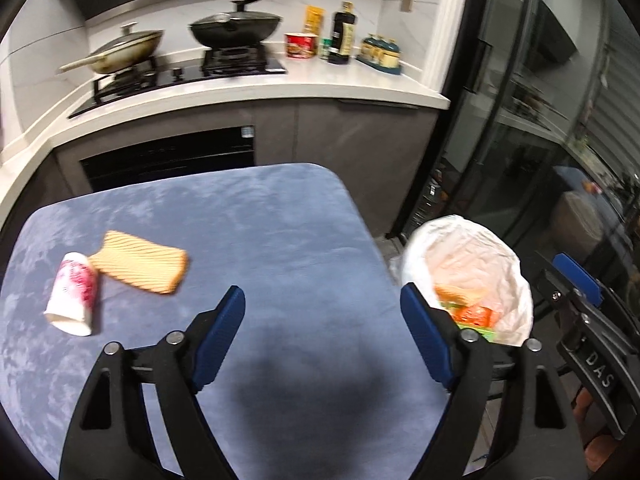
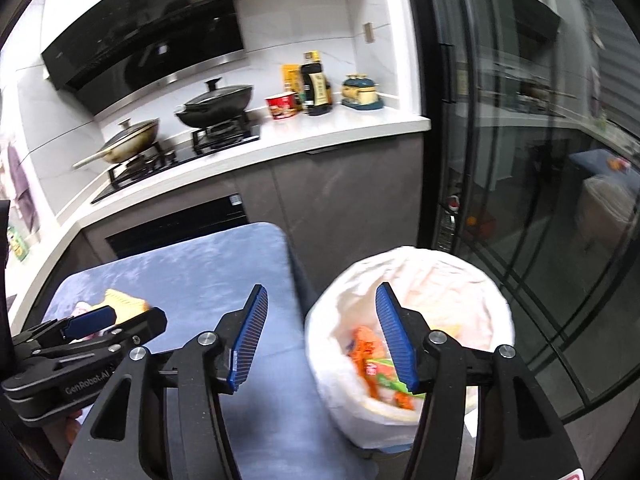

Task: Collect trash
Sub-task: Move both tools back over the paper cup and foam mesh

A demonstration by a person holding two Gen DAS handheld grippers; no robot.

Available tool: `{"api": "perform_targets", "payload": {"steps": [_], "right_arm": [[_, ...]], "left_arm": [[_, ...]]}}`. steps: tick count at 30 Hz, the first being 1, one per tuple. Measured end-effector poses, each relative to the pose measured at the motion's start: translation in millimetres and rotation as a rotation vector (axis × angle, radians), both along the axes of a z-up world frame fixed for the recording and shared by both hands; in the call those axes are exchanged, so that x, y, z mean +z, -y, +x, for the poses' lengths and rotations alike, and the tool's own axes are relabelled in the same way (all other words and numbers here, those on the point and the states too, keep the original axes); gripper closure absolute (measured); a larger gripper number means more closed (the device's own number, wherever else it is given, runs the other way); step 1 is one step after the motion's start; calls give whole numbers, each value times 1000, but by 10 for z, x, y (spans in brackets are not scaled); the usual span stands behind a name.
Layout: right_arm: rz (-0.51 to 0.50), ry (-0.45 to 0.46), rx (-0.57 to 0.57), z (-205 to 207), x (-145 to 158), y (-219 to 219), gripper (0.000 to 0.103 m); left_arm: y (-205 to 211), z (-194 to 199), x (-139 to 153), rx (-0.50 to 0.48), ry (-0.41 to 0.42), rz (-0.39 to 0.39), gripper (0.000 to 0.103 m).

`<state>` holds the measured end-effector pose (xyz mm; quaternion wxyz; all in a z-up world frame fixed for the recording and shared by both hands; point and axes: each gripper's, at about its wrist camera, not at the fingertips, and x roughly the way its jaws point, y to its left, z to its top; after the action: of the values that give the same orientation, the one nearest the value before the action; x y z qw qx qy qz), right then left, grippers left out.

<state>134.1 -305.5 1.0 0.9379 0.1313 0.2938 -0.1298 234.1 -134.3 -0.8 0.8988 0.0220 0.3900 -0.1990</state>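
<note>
Blue tabletop [image 1: 280,216] carries 2 light pieces: a paper cup [image 1: 74,294], crushable, best pinched mid-body, and a soft wrapper [image 1: 140,268]. Both tongs, left [image 1: 322,334] and right [image 2: 322,338], gape empty beside the bin [image 2: 452,280].

White kitchen counter [image 1: 304,92], gas hob [image 1: 180,74] (two lidded pans), dark glass door [image 2: 520,160]

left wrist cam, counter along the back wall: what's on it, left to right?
Beige lidded pan → black lidded wok → red instant-noodle cup → dark sauce bottle → teal and cream jar set. Yellow packet behind the cup left out; its place overlaps.
</note>
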Motion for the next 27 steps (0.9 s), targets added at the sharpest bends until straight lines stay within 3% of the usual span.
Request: {"api": "perform_targets", "payload": {"steps": [6,9,12,19,27], "right_arm": [[2,-9,73,127,3,-445,45],[-3,-17,109,189,-13,-650,44],[-4,-28,156,293,-44,-902,40],[-4,-66,243,604,-194,-1381,38],[33,-120,310,1076,-470,-1825,38]], "left_arm": [[-435,53,2,65,2,15,24],[-720,77,-16,123,16,24,12],[-973,122,-48,176,38,58,12],[-1603,321,-225,277,4,104,11],[-2129,565,-465,363,-57,79,11]]}}
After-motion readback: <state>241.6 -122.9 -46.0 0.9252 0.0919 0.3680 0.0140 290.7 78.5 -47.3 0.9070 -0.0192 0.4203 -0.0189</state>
